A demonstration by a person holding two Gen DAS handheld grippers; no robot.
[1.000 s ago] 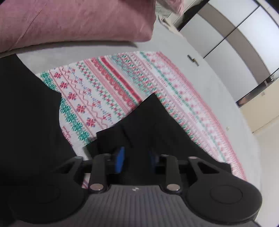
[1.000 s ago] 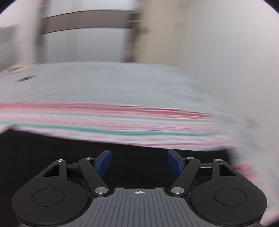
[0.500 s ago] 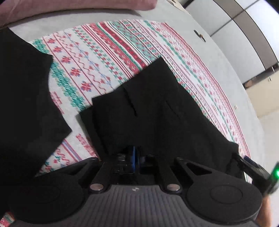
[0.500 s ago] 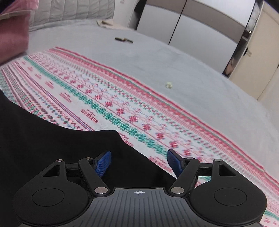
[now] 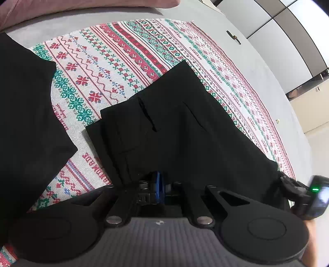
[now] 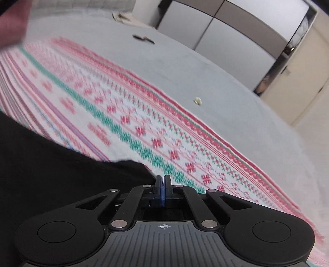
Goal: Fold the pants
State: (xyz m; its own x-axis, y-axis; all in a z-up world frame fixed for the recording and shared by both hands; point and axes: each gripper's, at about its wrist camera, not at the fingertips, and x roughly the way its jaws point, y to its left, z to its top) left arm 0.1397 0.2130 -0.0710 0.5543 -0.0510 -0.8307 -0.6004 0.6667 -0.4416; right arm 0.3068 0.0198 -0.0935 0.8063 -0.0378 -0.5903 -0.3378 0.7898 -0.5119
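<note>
The black pants [image 5: 174, 123] lie folded on a red, green and white patterned cloth [image 5: 123, 51] on the bed. My left gripper [image 5: 158, 184] is shut on the near edge of the pants. My right gripper [image 6: 162, 184] is shut at the pants' right corner [image 6: 82, 174], on the fabric edge as far as I can see. The right gripper's body [image 5: 304, 195] shows at the pants' right end in the left wrist view.
A second black garment [image 5: 24, 115] lies to the left on the cloth. A pink pillow [image 5: 61, 6] is at the head of the grey bed [image 6: 185, 67]. A small dark object [image 6: 144, 38] and a small crumb [image 6: 197, 100] lie on the bed. Wardrobe doors [image 6: 226, 37] stand behind.
My right gripper went from open to shut at the pants' corner. My left gripper closed on the near pants edge and has stayed shut there.
</note>
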